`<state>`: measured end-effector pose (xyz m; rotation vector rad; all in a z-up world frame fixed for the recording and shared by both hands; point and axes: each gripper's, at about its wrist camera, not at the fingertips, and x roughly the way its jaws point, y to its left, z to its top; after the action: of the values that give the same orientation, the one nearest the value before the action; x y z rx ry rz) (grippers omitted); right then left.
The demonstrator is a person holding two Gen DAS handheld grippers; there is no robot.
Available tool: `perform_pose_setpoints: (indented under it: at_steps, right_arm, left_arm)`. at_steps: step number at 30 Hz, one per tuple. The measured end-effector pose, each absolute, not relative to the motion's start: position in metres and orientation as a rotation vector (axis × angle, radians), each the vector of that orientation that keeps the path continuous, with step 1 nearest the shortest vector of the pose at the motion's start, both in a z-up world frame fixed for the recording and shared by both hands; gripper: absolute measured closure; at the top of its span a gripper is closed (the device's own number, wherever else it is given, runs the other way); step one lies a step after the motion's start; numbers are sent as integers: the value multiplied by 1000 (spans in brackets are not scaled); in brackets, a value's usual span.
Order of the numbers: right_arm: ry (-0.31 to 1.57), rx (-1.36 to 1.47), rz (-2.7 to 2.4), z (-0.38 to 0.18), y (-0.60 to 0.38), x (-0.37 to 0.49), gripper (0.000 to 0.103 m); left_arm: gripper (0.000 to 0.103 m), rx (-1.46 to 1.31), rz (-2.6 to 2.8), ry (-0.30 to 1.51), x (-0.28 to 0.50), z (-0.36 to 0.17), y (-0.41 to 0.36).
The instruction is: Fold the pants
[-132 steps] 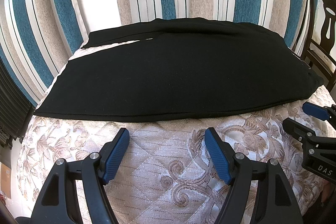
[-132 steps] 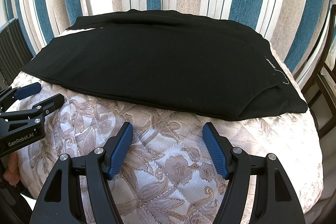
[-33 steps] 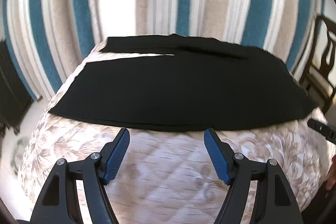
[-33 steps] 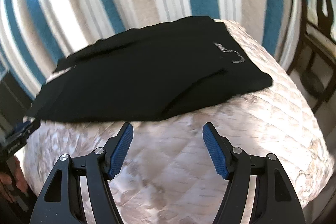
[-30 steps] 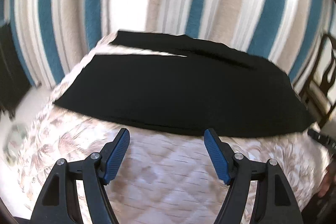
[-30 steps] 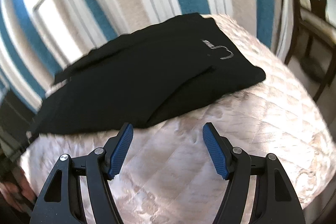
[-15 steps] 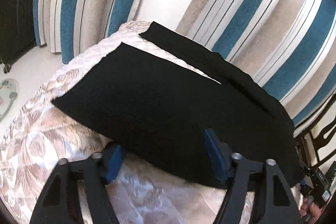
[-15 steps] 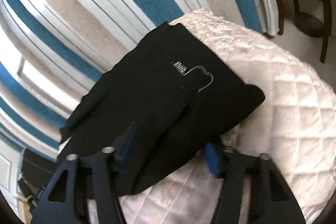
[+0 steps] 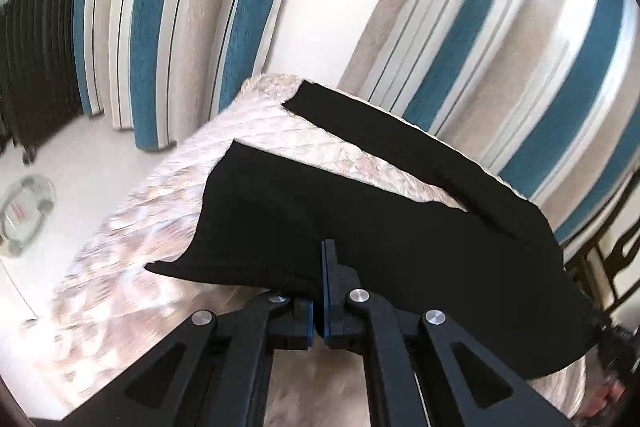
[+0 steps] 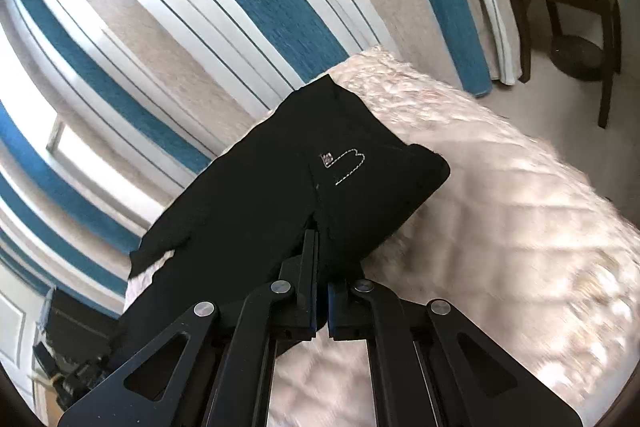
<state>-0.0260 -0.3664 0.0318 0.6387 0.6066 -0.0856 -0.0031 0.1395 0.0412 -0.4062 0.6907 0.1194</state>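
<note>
Both sets of jaws have just been closing. The left gripper (image 9: 323, 267) is now clamped on the near hem of the black pants (image 9: 400, 227), and the right gripper (image 10: 314, 251) pinches it too. The hem, at lower centre, lifts off the quilted bed cover (image 9: 132, 227). The fold can likely begin.

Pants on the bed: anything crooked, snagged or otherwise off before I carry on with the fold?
Nothing stands out. The black pants lie on the quilted bed, near edge pinched by the left gripper and right gripper, both just closed. The far leg sits apart, showing a strip of quilt.
</note>
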Motion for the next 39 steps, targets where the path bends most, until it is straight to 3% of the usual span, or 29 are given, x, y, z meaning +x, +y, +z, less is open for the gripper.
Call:
perform_pose_setpoints:
  at_steps: [10, 12, 16, 19, 28, 35, 39]
  right_arm:
    - [721, 707, -140, -9, -374, -73, 101]
    - [715, 676, -144, -1, -372, -74, 99]
    - [723, 615, -218, 8, -367, -87, 78]
    - [694, 534, -320, 18, -367, -106, 77]
    - [677, 211, -221, 35, -316, -63, 77]
    - [767, 47, -159, 11, -285, -24, 77]
    - [759, 56, -175, 6, -294, -32, 77]
  left_arm:
    - [98, -374, 99, 790, -34, 14, 137]
    - [93, -362, 102, 784, -36, 19, 136]
    - [89, -343, 160, 774, -57, 26, 139]
    - [82, -304, 241, 754, -73, 31, 149]
    - [80, -178, 189, 668, -62, 58, 121]
    - [79, -81, 73, 817, -20, 10, 85]
    - [76, -55, 75, 803, -21, 8, 83]
